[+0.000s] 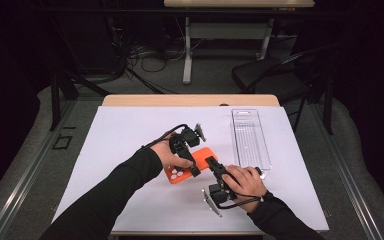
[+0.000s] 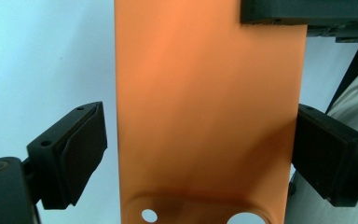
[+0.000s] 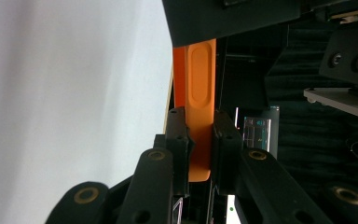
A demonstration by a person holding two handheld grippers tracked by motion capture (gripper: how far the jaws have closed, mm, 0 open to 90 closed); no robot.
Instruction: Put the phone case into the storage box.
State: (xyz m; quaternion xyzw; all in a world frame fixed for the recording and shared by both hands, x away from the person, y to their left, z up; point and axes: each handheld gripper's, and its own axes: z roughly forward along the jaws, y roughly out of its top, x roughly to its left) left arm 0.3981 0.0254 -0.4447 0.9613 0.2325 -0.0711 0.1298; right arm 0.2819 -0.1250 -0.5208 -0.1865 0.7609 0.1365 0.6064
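An orange phone case point(image 1: 179, 175) lies between my two hands, just above the white sheet point(image 1: 125, 135), camera cutouts toward the person. In the left gripper view the case point(image 2: 205, 93) runs up the middle. My left gripper point(image 2: 200, 154) straddles its width, with a gap showing at the left pad point(image 2: 81, 149), so it is open. In the high view the left gripper point(image 1: 192, 169) comes in over the case from the far side. My right gripper point(image 1: 212, 162) is shut on the case's right edge. In its own view the right gripper's point(image 3: 200, 140) pads squeeze the thin orange rim point(image 3: 200, 79).
A clear plastic tray point(image 1: 250, 137) lies on the sheet to the right of the hands. The wooden table edge point(image 1: 190, 100) runs along the far side. Beyond it stand a black chair point(image 1: 267, 75) and a desk frame with cables on the floor.
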